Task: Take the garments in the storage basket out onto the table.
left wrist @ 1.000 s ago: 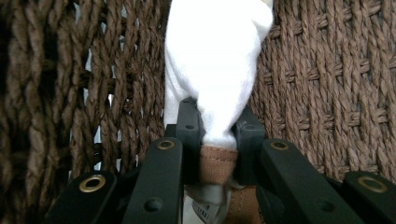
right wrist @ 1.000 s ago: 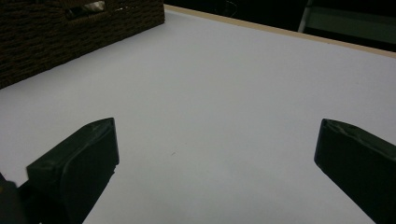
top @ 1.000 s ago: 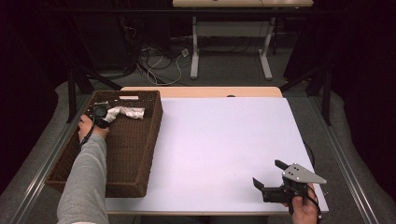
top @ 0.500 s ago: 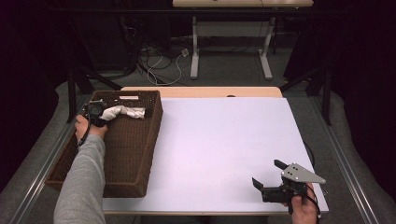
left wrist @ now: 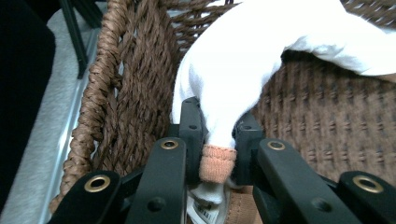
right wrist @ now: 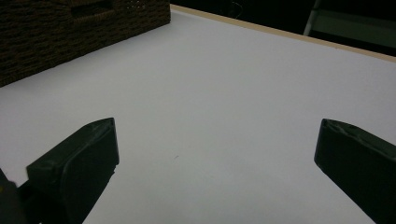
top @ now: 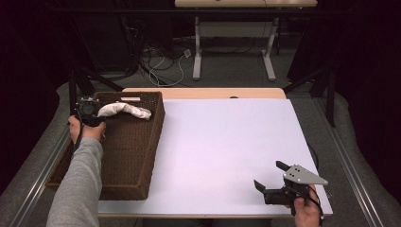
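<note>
White sock (left wrist: 252,60) in left claw (left wrist: 218,140) grip over wicker basket (top: 137,142) (right claw (right wrist: 217,154) agape, white table (top: 227,142)).

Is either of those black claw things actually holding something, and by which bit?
The left gripper pinches a white sock by its tan-edged end, over the basket. The right gripper is open and holds nothing.

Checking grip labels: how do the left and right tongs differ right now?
Left tongs are shut on a white cloth; right tongs are open, nothing between them. Left ones are over the wicker basket; right ones are over the bare white table. Both have black jaws.
</note>
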